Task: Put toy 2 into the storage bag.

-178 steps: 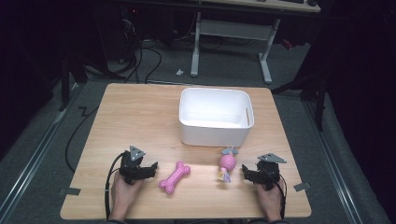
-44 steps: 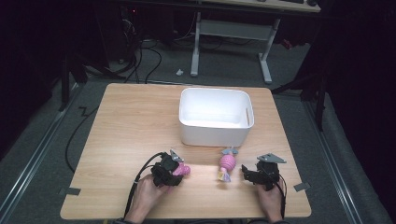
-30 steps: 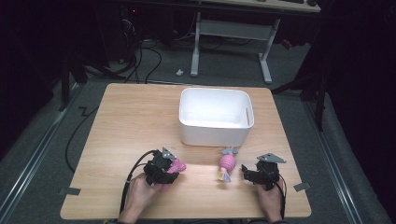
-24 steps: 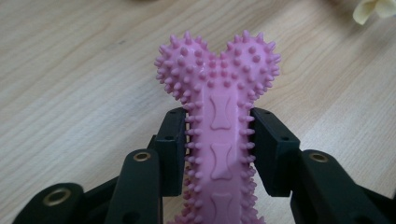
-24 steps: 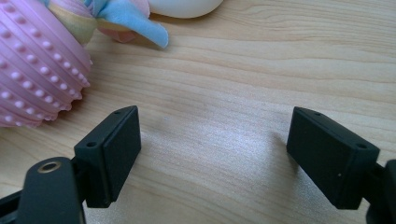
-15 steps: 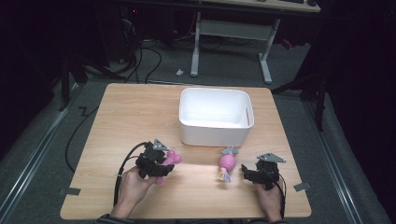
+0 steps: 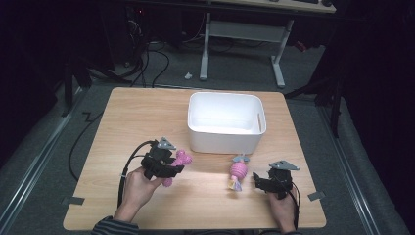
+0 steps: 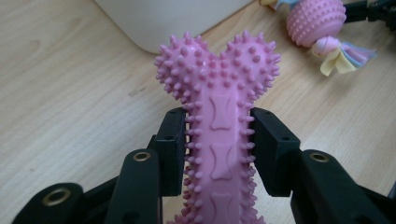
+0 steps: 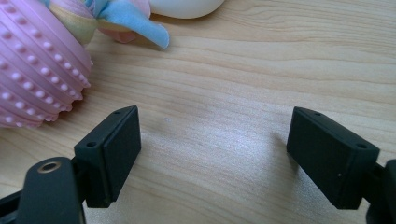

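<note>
Wooden tabletop [image 7: 147, 117]: left gripper [image 8: 219, 140] fingers clamp pink bone toy [image 8: 219, 102], long axis running out between them; white bin [image 7: 227, 122] ahead; right gripper [image 9: 215, 154] fingers wide apart, empty, ball toy [image 9: 37, 65] just left.

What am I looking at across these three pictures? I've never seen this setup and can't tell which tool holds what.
There is no robot here: a person at a light wooden table holds a black two-jaw gripper in each hand. The high view looks down from above; the other two pictures come from cameras riding on the grippers, looking along their jaws. The left gripper is shut on a pink spiky rubber bone toy, clamped across its shaft. The right gripper is open and holds nothing; its jaws stand wide over bare wood. Just beside it lies a pink knobbly ball toy with pastel fabric tassels. Behind both sits a white rectangular plastic tub.
</note>
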